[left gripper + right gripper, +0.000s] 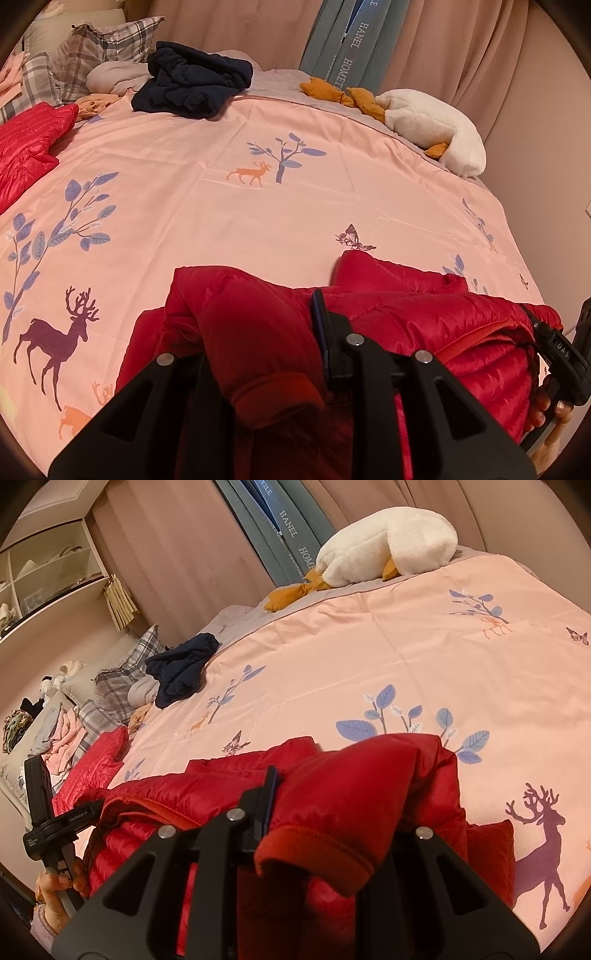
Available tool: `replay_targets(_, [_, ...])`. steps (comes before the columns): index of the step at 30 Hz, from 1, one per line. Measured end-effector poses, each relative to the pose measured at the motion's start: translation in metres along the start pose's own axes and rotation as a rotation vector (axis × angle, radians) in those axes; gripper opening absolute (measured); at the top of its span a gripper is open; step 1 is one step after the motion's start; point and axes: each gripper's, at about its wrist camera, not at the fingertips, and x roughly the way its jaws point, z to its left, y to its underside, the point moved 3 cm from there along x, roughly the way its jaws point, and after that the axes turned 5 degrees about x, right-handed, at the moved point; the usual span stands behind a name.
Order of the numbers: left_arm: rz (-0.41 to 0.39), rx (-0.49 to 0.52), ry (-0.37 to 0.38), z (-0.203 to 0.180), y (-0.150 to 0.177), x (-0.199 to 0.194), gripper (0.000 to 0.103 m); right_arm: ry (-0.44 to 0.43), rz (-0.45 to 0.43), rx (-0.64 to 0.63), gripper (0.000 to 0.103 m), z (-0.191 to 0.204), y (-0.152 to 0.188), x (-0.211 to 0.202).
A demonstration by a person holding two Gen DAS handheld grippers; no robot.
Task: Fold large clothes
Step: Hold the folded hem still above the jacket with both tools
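Red down jacket (424, 325) on pink duvet (295, 206), both claws clamped on sleeves

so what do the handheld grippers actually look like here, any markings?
Both are matte black with triangular cut-outs and silver pivot screws. The left gripper has a blue-edged finger pad, as does the right gripper. White lettering marks each handle. A pale sleeve cuff shows.

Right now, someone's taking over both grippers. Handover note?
Left gripper: shut on a sleeve of the red jacket.
Right gripper: shut on the other sleeve.
The jacket lies bunched at the near edge of the pink bedcover. Another red garment and a navy garment sit near the pillows.
Done: both sleeves gripped.
Left: fold the sleeves in, fold the body, then do the others.
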Motion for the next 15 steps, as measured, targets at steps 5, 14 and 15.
replay_targets(5, [0.001,0.003,-0.002,0.0,-0.0003,0.0014,0.022,0.002,0.004,0.003,0.018,-0.0015,0.0007,0.0021])
replay_targets(14, [0.005,0.007,-0.007,-0.0001,0.0001,0.0031,0.022,0.006,0.01,0.006,0.018,-0.0036,0.0012,0.0049])
replay_targets(15, [0.005,0.008,-0.009,-0.0004,0.0004,0.0033,0.022,0.007,0.011,0.007,0.018,-0.0042,0.0014,0.0054])
